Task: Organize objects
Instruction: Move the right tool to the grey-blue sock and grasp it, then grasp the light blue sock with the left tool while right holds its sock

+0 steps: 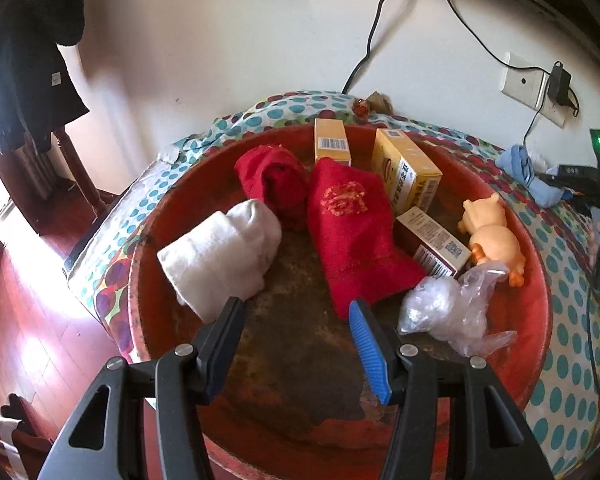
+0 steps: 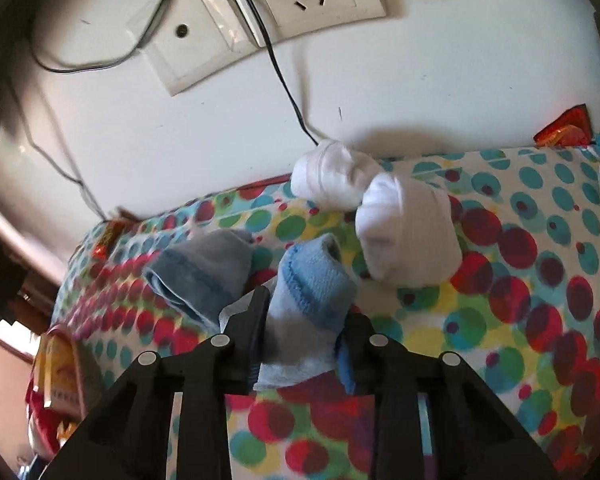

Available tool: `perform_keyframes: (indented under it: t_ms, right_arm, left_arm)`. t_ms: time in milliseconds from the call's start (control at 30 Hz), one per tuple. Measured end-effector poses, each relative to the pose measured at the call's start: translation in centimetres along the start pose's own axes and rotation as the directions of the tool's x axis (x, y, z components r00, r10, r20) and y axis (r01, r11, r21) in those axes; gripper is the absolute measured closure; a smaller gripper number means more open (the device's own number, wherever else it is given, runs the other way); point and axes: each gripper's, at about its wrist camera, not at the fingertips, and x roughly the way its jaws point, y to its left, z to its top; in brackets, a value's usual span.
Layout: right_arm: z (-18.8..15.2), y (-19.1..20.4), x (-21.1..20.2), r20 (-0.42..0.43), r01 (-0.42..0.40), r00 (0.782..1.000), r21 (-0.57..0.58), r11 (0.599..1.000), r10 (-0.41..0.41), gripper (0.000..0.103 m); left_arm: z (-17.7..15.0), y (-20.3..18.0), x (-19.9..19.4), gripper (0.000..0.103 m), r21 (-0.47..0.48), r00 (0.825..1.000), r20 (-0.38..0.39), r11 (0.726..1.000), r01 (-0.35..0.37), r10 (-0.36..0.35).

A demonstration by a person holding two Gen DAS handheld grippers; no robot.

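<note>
Blue sock (image 2: 308, 292) — pinched in the right gripper (image 2: 304, 320).
Its cuff points to 12 o'clock above the dotted cloth (image 2: 500, 320); left gripper (image 1: 296, 312) spread, empty, over the red basin (image 1: 532, 320).

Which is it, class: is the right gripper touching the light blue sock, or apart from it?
Touching. The right wrist view shows the right gripper with both fingers pressed against the light blue sock, which is pinched between them.
</note>
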Motion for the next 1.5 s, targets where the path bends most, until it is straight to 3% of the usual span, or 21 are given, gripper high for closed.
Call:
perform_keyframes:
  t_ms: [133,267,467,567,800,900,1033,1200,1333,1400,1500]
  right_arm:
    - [-1.3,-0.1,-2.6,0.024,0.012,1.0,-0.086,0.996,-0.01,0.079]
    - [-3.6,-0.5,-6.5,0.083,0.103,0.993,-0.221,0.97,-0.087,0.079]
    - [-6.3,-3.6,-10.9,0.178,0.272,0.959,-0.341,0.9,-0.222,0.079]
    - [-6.8,-4.7,-11.2,0.211,0.331,0.939,-0.352,0.876,-0.27,0.078]
    - [-6.9,-5.8,-10.7,0.197,0.301,0.949,-0.328,0.895,-0.247,0.078]
    - [-6.9,-5.8,-10.6,0.189,0.291,0.952,-0.33,0.898,-0.239,0.078]
    - [-6.8,-6.2,-10.4,0.177,0.287,0.954,-0.309,0.907,-0.242,0.078]
    - [-6.8,-6.3,-10.4,0.172,0.283,0.956,-0.299,0.911,-0.24,0.078]
    - [-6.8,-6.3,-10.2,0.165,0.275,0.958,-0.301,0.913,-0.234,0.076]
    - [-6.8,-6.4,-10.2,0.163,0.271,0.959,-0.298,0.915,-0.231,0.076]
    - [-6.8,-6.5,-9.9,0.15,0.256,0.964,-0.288,0.923,-0.221,0.075]
  left_arm:
    - [0.0,-0.4,-0.4,0.047,0.012,1.0,-0.013,1.0,-0.008,0.009]
    - [0.1,-1.2,-2.0,0.047,0.038,1.0,0.0,0.999,-0.019,0.02]
    - [1.1,-3.7,-4.5,0.047,0.07,1.0,0.007,0.997,0.019,-0.02]
    - [2.4,-6.8,-5.5,0.047,0.122,0.999,0.01,0.992,0.036,-0.038]
    - [6.2,-15.1,-6.0,0.047,0.221,0.989,0.024,0.966,0.136,-0.144]
    - [8.6,-18.7,-4.1,0.047,0.224,0.976,-0.038,0.95,0.216,-0.213]
    - [11.9,-23.3,-0.3,0.047,0.219,0.962,-0.112,0.938,0.267,-0.248]
    - [14.7,-27.6,5.0,0.047,0.185,0.92,-0.231,0.914,0.361,-0.317]
    - [16.7,-29.9,8.0,0.047,0.175,0.919,-0.248,0.919,0.352,-0.305]
    - [17.6,-30.6,9.6,0.047,0.143,0.906,-0.273,0.917,0.371,-0.324]
    - [19.1,-31.7,11.8,0.047,0.134,0.906,-0.291,0.924,0.357,-0.308]
